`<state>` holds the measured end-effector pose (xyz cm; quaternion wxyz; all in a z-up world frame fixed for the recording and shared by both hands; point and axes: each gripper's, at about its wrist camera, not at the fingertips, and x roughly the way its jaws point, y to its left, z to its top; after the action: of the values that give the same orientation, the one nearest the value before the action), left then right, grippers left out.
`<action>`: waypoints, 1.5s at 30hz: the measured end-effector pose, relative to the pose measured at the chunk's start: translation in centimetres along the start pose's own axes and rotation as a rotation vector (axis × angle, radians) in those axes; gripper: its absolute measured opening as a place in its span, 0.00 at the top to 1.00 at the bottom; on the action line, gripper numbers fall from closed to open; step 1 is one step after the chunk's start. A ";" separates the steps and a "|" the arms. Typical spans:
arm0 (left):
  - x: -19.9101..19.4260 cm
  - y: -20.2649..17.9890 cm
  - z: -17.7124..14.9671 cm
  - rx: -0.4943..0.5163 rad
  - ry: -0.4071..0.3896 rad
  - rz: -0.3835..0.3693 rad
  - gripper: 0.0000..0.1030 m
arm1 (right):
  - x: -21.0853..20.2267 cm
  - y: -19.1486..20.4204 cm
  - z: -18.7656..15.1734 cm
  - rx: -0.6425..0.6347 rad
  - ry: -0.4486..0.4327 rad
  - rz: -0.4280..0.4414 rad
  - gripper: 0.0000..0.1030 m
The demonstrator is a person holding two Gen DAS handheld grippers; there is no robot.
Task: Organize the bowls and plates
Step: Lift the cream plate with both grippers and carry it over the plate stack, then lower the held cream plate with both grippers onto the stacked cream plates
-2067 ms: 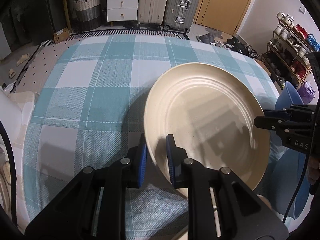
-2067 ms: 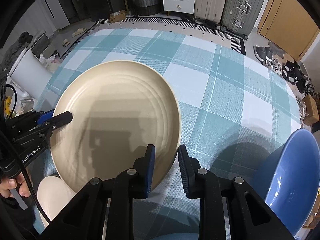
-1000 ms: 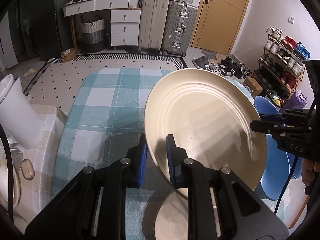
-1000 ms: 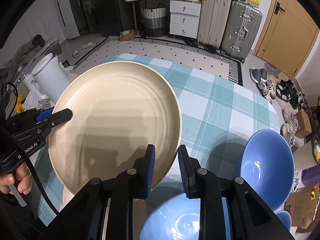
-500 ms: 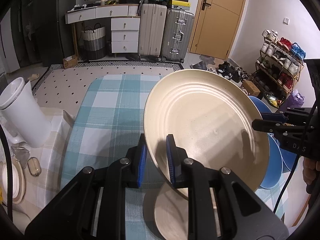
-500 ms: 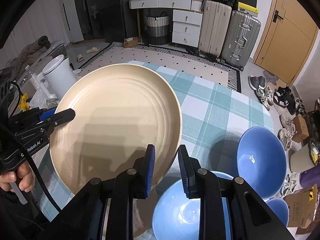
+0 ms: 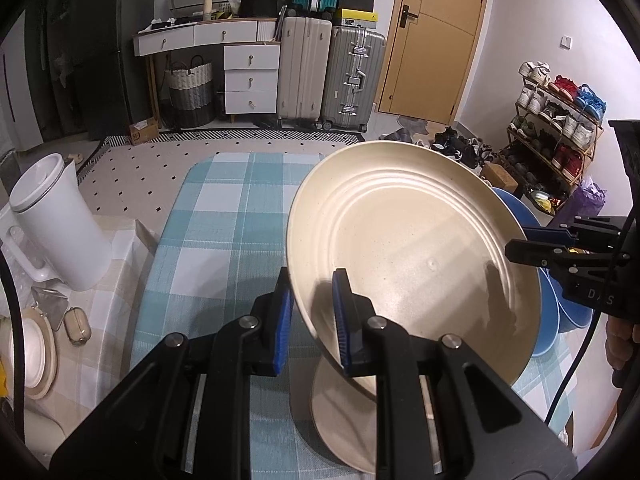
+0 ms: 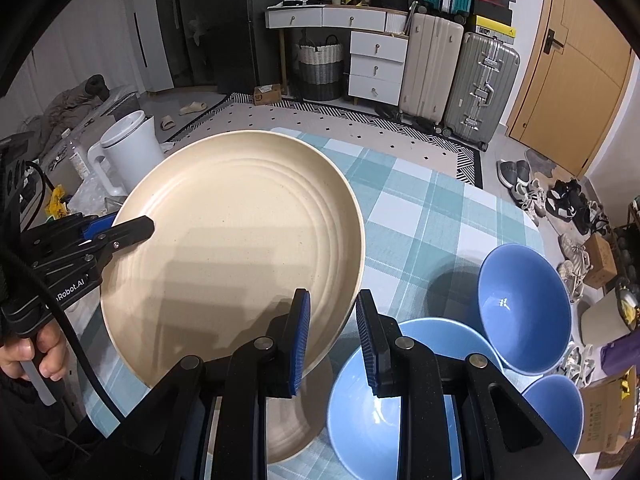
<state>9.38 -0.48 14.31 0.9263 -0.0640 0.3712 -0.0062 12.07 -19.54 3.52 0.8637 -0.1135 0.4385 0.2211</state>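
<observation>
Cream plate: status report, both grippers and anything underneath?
Left gripper and right gripper both shut on the cream plate, opposite rims. Plate airborne, tilted. Second cream plate and blue bowls on the checked tablecloth below.

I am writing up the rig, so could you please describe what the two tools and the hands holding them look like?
Both tools are matte black, with blue ribbed pads and silver screws. The left tool carries white lettering ending "Robot.AI" and trails a black cable. The right tool shows partly legible white letters and a black cable. A dark sleeve covers the left wrist.
</observation>
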 end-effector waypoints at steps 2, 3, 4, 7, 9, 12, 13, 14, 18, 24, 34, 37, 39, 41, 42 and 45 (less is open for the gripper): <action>0.0 0.0 -0.2 0.000 0.001 -0.001 0.85 | -0.3 0.3 -0.3 0.000 -0.002 0.000 0.76; -0.5 0.0 -0.5 0.001 0.000 -0.001 0.85 | -0.4 0.4 -0.5 -0.002 -0.003 0.000 0.76; -0.3 0.0 -0.4 0.000 -0.001 -0.001 0.85 | -0.4 0.4 -0.5 -0.002 -0.004 0.001 0.76; -0.6 0.0 -0.7 -0.001 -0.001 -0.002 0.85 | -0.7 0.7 -1.1 -0.005 -0.008 0.001 0.76; -0.7 -0.1 -0.8 0.002 0.000 0.000 0.85 | -0.7 1.0 -1.3 -0.009 -0.009 -0.001 0.76; -1.1 -0.1 -1.1 0.005 -0.002 0.001 0.85 | -0.6 1.1 -1.7 -0.008 -0.011 0.001 0.76; -1.3 -0.1 -1.4 0.004 -0.001 0.001 0.85 | -0.6 1.2 -1.9 -0.007 -0.011 0.003 0.76; -1.5 -0.1 -1.7 0.004 0.000 0.001 0.85 | -0.6 1.3 -2.1 -0.008 -0.012 0.004 0.76; -2.5 -0.1 -2.8 0.005 0.003 0.002 0.85 | -0.5 1.7 -2.9 -0.007 -0.011 0.007 0.76; -2.7 -0.1 -3.1 0.000 0.003 0.000 0.85 | -0.7 2.2 -4.0 -0.005 -0.017 0.009 0.76; -3.7 -0.5 -5.8 0.005 0.008 -0.003 0.85 | -0.4 2.6 -6.3 0.005 -0.008 0.007 0.76; -3.5 -0.6 -6.0 0.006 0.010 -0.003 0.85 | -0.3 2.7 -6.9 0.011 -0.006 0.008 0.76; -3.3 -0.9 -6.2 0.010 0.013 -0.001 0.85 | -0.2 2.8 -7.3 0.012 -0.002 0.006 0.76; -2.9 -1.0 -6.4 0.013 0.016 0.002 0.85 | 0.1 2.9 -7.6 0.017 0.001 0.006 0.76; -2.8 -1.1 -6.6 0.016 0.016 0.002 0.85 | 0.2 2.9 -7.8 0.019 0.002 0.006 0.76; -2.2 -1.0 -6.9 0.016 0.020 -0.004 0.85 | 0.5 3.0 -8.4 0.024 0.002 0.008 0.76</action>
<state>3.07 -2.13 11.01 0.9229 -0.0575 0.3805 -0.0118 4.97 -20.05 -1.84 0.8638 -0.1015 0.4423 0.2190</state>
